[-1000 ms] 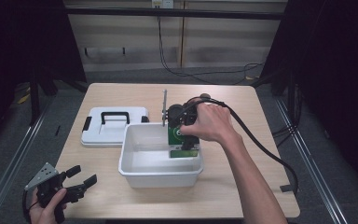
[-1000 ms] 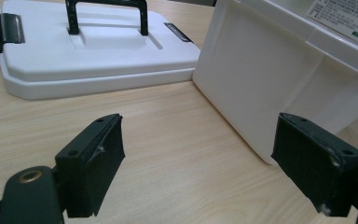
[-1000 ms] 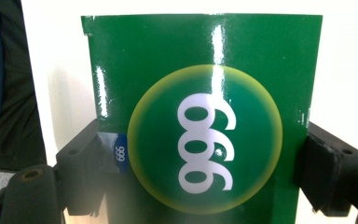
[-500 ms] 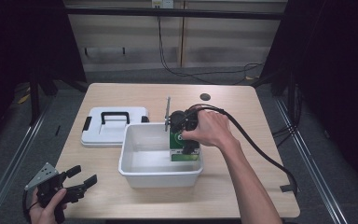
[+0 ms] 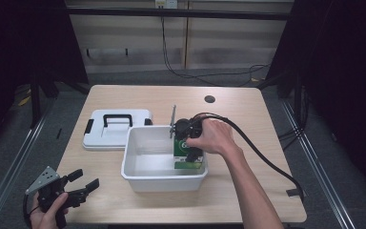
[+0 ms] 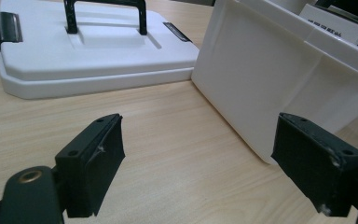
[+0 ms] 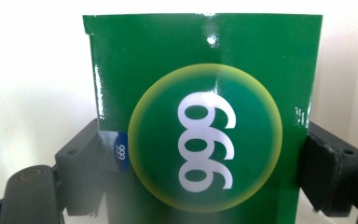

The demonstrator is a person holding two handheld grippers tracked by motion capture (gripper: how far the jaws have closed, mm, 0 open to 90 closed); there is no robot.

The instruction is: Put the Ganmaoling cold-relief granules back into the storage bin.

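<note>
A green box (image 5: 188, 165) with a round "999" emblem stands upright against the right wall inside a white plastic bin (image 5: 145, 179). My right gripper (image 5: 189, 151) reaches down into the bin from above, shut on the box. In the right gripper view the green box (image 7: 205, 70) sits squeezed between both jaws of the right gripper (image 7: 205, 161). At the table's front left corner a hand holds my left gripper (image 5: 86, 180), open and holding nothing. In the left gripper view the left gripper (image 6: 214, 158) is wide open above bare wood, facing the bin (image 6: 270, 79).
A white lid (image 5: 116, 129) with a black handle and side latches lies flat behind and left of the bin; the lid (image 6: 88, 56) is ahead of my left jaws. A thick black cable (image 5: 262, 155) trails right from the right gripper. A round hole (image 5: 209, 99) marks the far tabletop.
My right gripper has carried the green box down and toward the near right corner of the bin. The left gripper has stayed put.
</note>
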